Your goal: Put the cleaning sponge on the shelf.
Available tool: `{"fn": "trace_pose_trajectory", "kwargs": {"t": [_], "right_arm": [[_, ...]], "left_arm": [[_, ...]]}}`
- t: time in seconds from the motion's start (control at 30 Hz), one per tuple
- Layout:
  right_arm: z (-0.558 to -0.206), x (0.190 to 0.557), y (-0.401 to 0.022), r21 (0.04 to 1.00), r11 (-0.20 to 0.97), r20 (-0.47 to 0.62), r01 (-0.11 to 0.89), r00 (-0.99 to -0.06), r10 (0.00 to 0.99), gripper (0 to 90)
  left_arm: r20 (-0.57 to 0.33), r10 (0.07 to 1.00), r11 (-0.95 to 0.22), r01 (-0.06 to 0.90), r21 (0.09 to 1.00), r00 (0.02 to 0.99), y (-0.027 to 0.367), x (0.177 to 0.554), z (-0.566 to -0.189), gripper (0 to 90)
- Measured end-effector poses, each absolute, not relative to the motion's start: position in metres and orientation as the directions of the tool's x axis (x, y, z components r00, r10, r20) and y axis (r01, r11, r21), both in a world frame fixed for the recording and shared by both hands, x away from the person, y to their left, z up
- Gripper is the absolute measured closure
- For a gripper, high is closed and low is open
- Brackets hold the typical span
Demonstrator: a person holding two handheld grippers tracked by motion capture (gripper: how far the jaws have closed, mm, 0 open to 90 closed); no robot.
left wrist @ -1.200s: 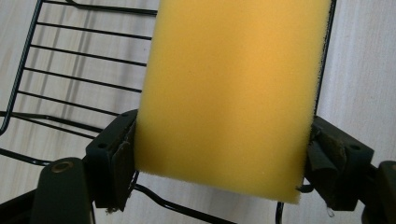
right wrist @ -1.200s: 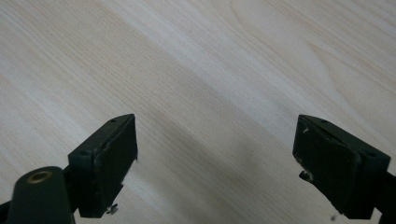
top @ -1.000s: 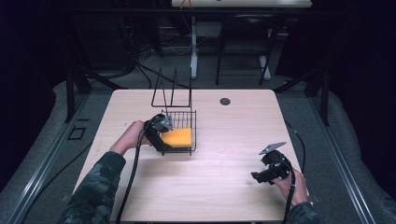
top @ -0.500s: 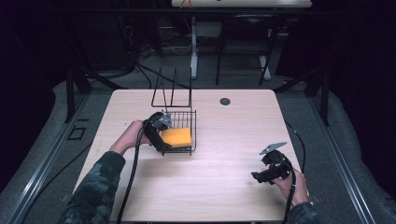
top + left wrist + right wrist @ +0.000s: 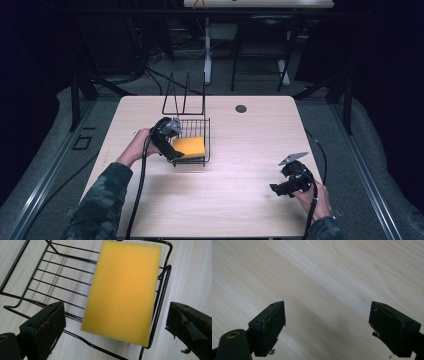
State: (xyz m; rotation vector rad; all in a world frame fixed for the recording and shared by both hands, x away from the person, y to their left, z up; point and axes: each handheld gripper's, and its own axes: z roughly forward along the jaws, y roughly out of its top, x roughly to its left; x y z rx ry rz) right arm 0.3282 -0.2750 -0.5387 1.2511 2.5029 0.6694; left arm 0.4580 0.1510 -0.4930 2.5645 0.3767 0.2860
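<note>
Left tool (image 5: 117,322) spread over sponge (image 5: 123,290) in wire rack (image 5: 37,290); likely next: close on it. Right tool (image 5: 327,327) spread, idle over desk (image 5: 324,272).

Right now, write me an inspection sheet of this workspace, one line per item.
Surface: pale wooden table, mostly bare.
Job's things: yellow sponge lying flat in the black wire rack.
Clutter: small dark round disc near the far edge.
Grippers: left gripper open, jaws either side of the sponge; right gripper open over bare wood.
Cables: one black cable along the left forearm, another off the right edge.
Surroundings: dark room, table legs and floor wires behind.
</note>
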Motion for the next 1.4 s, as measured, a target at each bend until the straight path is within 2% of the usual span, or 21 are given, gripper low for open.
{"fn": "trace_pose_trajectory", "kwargs": {"t": [0.17,0.23,0.73,0.83,1.1,1.4], "right_arm": [[-0.538,0.328,-0.276,0.511,0.522,-0.032,0.683,-0.591,0.806,13.5],[-0.538,0.328,-0.275,0.513,0.522,-0.030,0.682,-0.593,0.805,13.5],[-0.539,0.328,-0.271,0.507,0.528,-0.032,0.681,-0.598,0.801,13.5],[-0.539,0.328,-0.270,0.506,0.532,-0.035,0.678,-0.601,0.799,13.5],[-0.540,0.328,-0.269,0.501,0.538,-0.037,0.678,-0.605,0.796,13.5],[-0.541,0.328,-0.269,0.497,0.541,-0.036,0.678,-0.607,0.794,13.6]], "left_arm": [[0.126,0.345,-0.816,0.231,0.529,0.930,0.160,0.453,-0.493,2.9],[0.100,0.386,-0.790,0.273,0.548,0.917,0.166,0.450,-0.492,2.9],[0.116,0.519,-0.689,0.335,0.643,0.847,0.196,0.412,-0.479,2.7],[0.076,0.543,-0.656,0.366,0.661,0.836,0.200,0.406,-0.479,0.9],[0.081,0.602,-0.630,0.410,0.659,0.795,0.207,0.382,-0.484,0.6],[0.046,0.647,-0.602,0.473,0.644,0.761,0.220,0.360,-0.504,0.6]]}}
